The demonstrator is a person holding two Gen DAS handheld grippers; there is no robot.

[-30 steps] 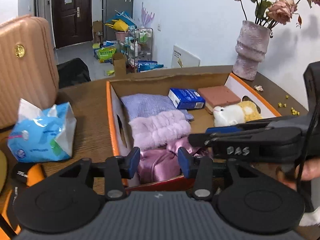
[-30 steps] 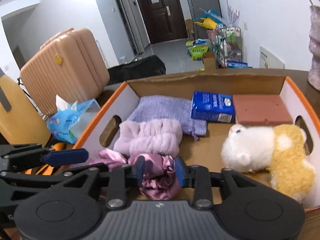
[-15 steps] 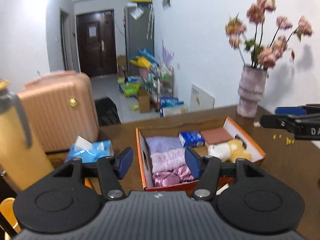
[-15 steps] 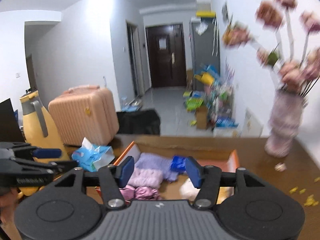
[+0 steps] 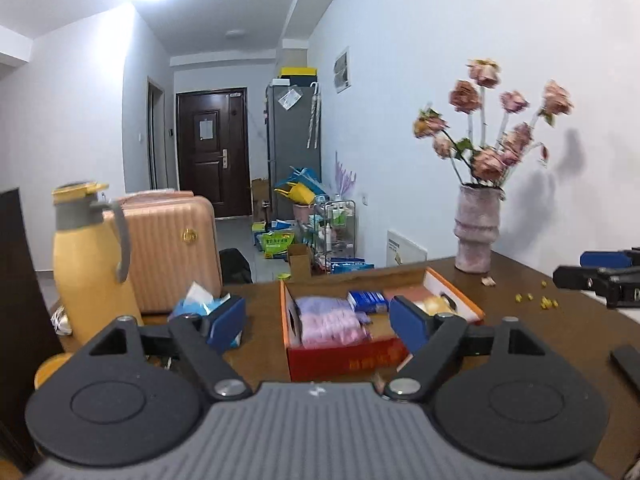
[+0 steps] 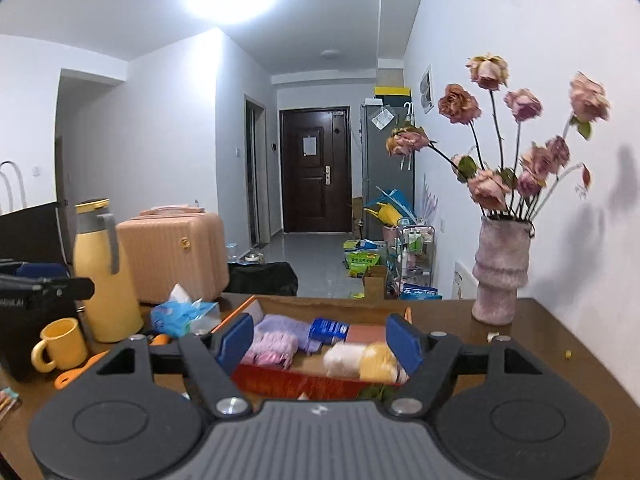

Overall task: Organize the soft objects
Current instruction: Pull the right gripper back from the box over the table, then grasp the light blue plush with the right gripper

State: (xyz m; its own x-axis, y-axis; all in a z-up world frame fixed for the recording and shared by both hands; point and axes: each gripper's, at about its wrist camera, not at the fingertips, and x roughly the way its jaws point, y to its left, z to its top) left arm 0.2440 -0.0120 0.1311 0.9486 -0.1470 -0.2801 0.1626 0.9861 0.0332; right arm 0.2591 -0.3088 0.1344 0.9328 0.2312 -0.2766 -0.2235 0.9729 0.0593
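An orange-rimmed cardboard box (image 5: 348, 356) (image 6: 296, 380) stands on the brown table. It holds folded lilac and pink soft cloths (image 5: 326, 320) (image 6: 272, 340), a blue pack (image 5: 366, 301) (image 6: 328, 328), a pinkish-brown block (image 6: 366, 332) and a white-and-yellow plush toy (image 6: 360, 360). My left gripper (image 5: 318, 324) hovers back from the box, its jaws opening with nothing between them. My right gripper (image 6: 320, 343) is likewise back from the box, jaws opening and empty. Each gripper shows at the edge of the other's view: right gripper (image 5: 600, 276), left gripper (image 6: 44, 284).
A vase of dried roses (image 5: 478, 236) (image 6: 502, 272) stands at the table's far right. A yellow jug (image 5: 90, 264) (image 6: 104, 276), a yellow mug (image 6: 60, 344), a blue tissue pack (image 6: 180, 314) and a pink suitcase (image 5: 172, 248) are on the left. Yellow crumbs (image 5: 536, 298) dot the table.
Both grippers have drawn back and up from inside the box, and their jaws have widened. The pink satin cloth they were at stays in the box.
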